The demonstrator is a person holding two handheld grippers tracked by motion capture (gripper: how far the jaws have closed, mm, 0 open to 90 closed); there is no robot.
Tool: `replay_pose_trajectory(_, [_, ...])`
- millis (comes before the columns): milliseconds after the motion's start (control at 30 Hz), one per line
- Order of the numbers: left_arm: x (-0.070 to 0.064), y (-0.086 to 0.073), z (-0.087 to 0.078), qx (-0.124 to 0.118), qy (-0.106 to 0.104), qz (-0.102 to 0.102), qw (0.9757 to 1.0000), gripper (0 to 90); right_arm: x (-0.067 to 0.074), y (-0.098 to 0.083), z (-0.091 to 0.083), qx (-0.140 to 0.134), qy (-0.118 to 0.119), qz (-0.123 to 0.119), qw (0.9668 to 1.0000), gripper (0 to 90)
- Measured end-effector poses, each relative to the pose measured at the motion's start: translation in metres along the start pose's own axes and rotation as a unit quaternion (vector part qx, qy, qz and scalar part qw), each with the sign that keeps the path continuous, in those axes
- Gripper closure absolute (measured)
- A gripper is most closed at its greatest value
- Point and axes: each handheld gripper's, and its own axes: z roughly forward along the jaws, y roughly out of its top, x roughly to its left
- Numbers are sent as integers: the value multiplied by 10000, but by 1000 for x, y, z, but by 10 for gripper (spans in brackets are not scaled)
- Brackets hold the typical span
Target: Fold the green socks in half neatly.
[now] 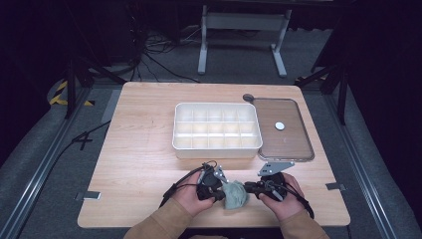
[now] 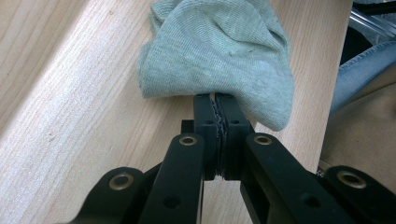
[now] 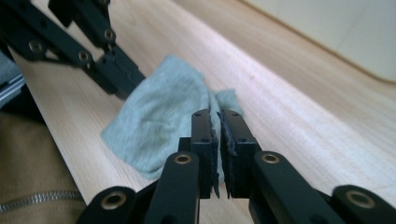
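A crumpled grey-green cloth lies on the wooden table near its front edge, between my two grippers. My left gripper comes at it from the left. In the left gripper view its jaws are shut on the near edge of the cloth. My right gripper meets the cloth from the right. In the right gripper view its jaws stand pressed almost together at a small flap of the cloth, and the left gripper grips the far side.
A white box with several compartments stands at the table's middle. Right of it lies a clear flat lid with a white knob. A small dark round disc sits behind the lid.
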Motion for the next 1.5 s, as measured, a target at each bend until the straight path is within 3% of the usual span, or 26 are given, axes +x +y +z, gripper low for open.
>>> replay_pose_trajectory(67, [0, 1, 0, -7, -12, 26, 10000, 888, 3, -1, 7, 126, 108, -135, 9998, 856])
replay_pose_trajectory(167, [-1, 1, -1, -75, -73, 57, 9999, 888, 8, -2, 19, 358, 76, -294, 9989, 862])
replay_pose_trajectory(333, [-3, 2, -2, -293, -269, 182, 9990, 888, 13, -3, 25, 442, 61, -265, 9987, 887])
replay_pose_trajectory(533, [-9, 7, -1, -479, -209, 525, 9973, 870, 19, -3, 29, 445, 138, -104, 9989, 896])
replay_pose_trajectory(667, [-11, 8, -1, -532, -131, 647, 9964, 848, 19, -3, 29, 435, 165, 23, 9989, 897])
replay_pose_trajectory(833, [-14, 8, -2, -729, 12, 892, 9933, 694, 13, -6, 28, 332, 326, 272, 9985, 896])
replay_pose_trajectory(867, [-13, 8, -2, -734, 39, 1005, 9922, 670, 12, -7, 28, 321, 320, 272, 9986, 896])
replay_pose_trajectory(1033, [-17, 11, 3, -699, 29, 1125, 9912, 592, 11, -7, 28, 311, 330, 341, 9984, 894])
replay_pose_trajectory(1233, [-22, 19, 10, -490, 200, 1223, 9911, 556, 8, -8, 26, 385, 270, 355, 9983, 871])
replay_pose_trajectory(1367, [-21, 21, 11, -459, 198, 1206, 9914, 542, 3, -8, 16, 464, 178, 353, 9981, 760])
replay_pose_trajectory(1500, [-19, 23, 12, -482, 194, 1125, 9923, 520, 0, -7, 3, 432, 20, 277, 9987, 734])
